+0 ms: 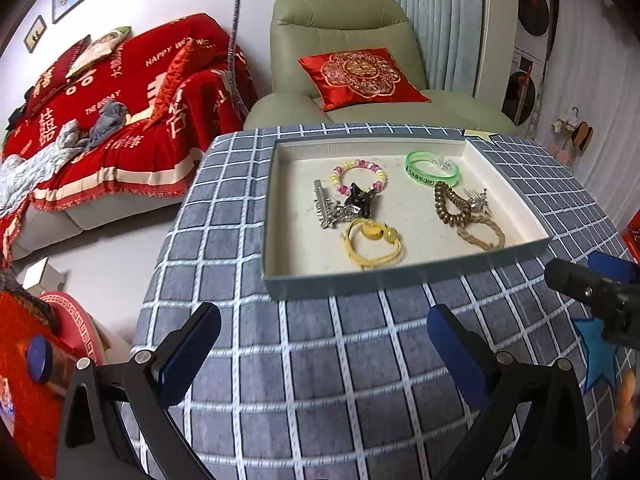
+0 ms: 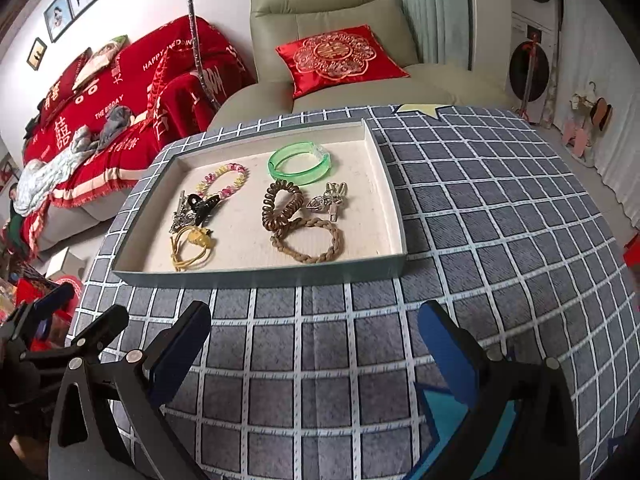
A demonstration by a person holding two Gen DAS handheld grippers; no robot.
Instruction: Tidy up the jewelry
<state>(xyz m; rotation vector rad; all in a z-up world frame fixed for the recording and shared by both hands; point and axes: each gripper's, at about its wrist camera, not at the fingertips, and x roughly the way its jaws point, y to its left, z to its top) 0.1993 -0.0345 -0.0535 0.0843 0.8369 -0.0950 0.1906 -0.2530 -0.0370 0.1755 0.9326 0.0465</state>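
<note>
A shallow grey-blue tray (image 1: 404, 270) (image 2: 256, 276) sits on the checked tablecloth. It holds a green bangle (image 1: 432, 169) (image 2: 299, 164), a pink-yellow bead bracelet (image 1: 359, 177) (image 2: 226, 179), a brown coil hair tie (image 1: 450, 204) (image 2: 280, 204), a braided brown band (image 1: 482, 234) (image 2: 308, 240), a yellow cord hair tie (image 1: 372, 242) (image 2: 192, 246), a black claw clip (image 1: 360, 198) (image 2: 204, 205) and silver clips (image 1: 332, 212) (image 2: 328, 198). My left gripper (image 1: 324, 356) and right gripper (image 2: 314, 356) are open and empty, hovering in front of the tray.
The checked tablecloth (image 1: 320, 380) (image 2: 500, 220) covers the table. A blue star sticker (image 1: 596, 348) (image 2: 452, 408) lies near the front edge, a yellow star (image 1: 478, 134) (image 2: 420, 111) at the back. A green armchair (image 1: 348, 24) and red sofa (image 1: 100, 120) stand beyond.
</note>
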